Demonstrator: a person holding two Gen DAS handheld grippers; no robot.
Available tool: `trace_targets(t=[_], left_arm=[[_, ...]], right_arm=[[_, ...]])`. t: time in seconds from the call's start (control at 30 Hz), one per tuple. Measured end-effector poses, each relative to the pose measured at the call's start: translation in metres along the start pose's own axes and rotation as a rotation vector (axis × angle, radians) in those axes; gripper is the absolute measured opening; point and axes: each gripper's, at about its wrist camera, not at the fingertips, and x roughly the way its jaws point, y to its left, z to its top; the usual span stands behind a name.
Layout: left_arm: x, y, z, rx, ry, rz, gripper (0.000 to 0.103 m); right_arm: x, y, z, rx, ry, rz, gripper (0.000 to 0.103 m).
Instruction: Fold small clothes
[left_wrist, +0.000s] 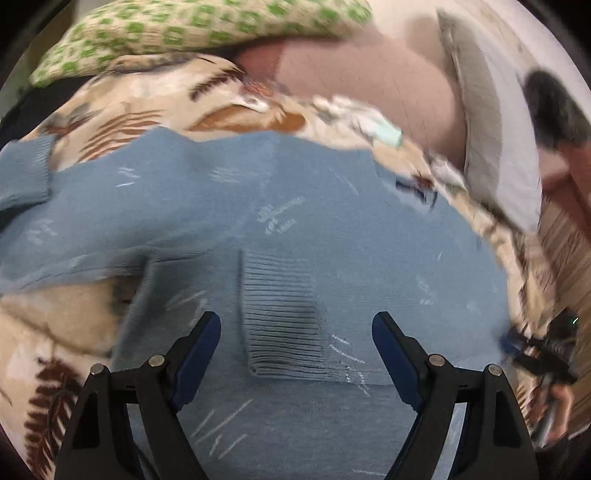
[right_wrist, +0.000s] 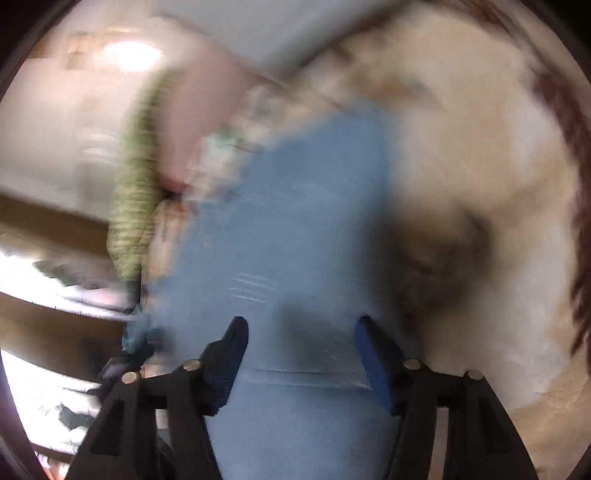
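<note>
A pale blue knitted sweater (left_wrist: 295, 221) is spread on the leaf-patterned bed blanket (left_wrist: 48, 321), one ribbed cuff (left_wrist: 280, 325) already folded inward. Both hand-held grippers, left (left_wrist: 295, 332) and right (right_wrist: 301, 332), are held released above it; further folds are judged outstanding.

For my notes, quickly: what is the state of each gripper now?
Left gripper: open above the blue sweater, holding nothing.
Right gripper: open, blue sweater between its jaws but not pinched.

sweater (left_wrist: 314, 229) — blue, pale flecks | blanket (left_wrist: 122, 110) — beige, brown ferns | pillow (left_wrist: 192, 33) — green-checked
</note>
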Motion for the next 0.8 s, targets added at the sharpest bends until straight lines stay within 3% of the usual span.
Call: trace_targets(t=[0.03, 0.07, 0.1, 0.13, 0.2, 0.27, 0.33, 0.47, 0.6, 0.63, 0.8], left_arm=[[0.013, -0.001, 0.004, 0.017, 0.051, 0.048, 0.084], [0.018, 0.002, 0.007, 0.012, 0.065, 0.056, 0.084], [0.022, 0.007, 0.013, -0.003, 0.074, 0.035, 0.084], [0.024, 0.011, 0.018, -0.021, 0.084, 0.012, 0.084], [0.024, 0.019, 0.03, -0.062, 0.089, -0.011, 0.084], [0.028, 0.022, 0.037, -0.071, 0.114, -0.059, 0.084], [0.034, 0.027, 0.043, -0.12, 0.162, -0.133, 0.066], [0.036, 0.035, 0.051, -0.191, 0.188, -0.169, 0.058], [0.041, 0.038, 0.053, -0.183, 0.205, -0.093, 0.016], [0.04, 0.038, 0.054, -0.18, 0.201, -0.09, 0.011], [0.018, 0.012, 0.077, -0.042, 0.094, 0.022, 0.009]], right_arm=[[-0.006, -0.005, 0.0, 0.042, -0.026, 0.021, 0.04], [-0.01, -0.003, 0.001, 0.059, -0.033, 0.035, 0.045], [-0.017, 0.006, -0.001, 0.029, -0.05, 0.019, 0.057], [-0.021, 0.013, -0.003, -0.007, -0.067, -0.008, 0.061], [-0.021, 0.021, -0.009, -0.057, -0.07, -0.053, 0.063], [-0.019, 0.018, -0.014, -0.064, -0.071, -0.041, 0.063], [-0.017, 0.005, -0.019, -0.025, -0.095, 0.011, 0.063], [-0.011, -0.002, -0.026, 0.009, -0.143, 0.083, 0.063], [-0.012, -0.001, -0.028, -0.023, -0.151, 0.074, 0.063], [-0.013, 0.0, -0.029, -0.028, -0.152, 0.072, 0.063], [-0.008, 0.01, -0.032, -0.106, -0.134, 0.001, 0.063]])
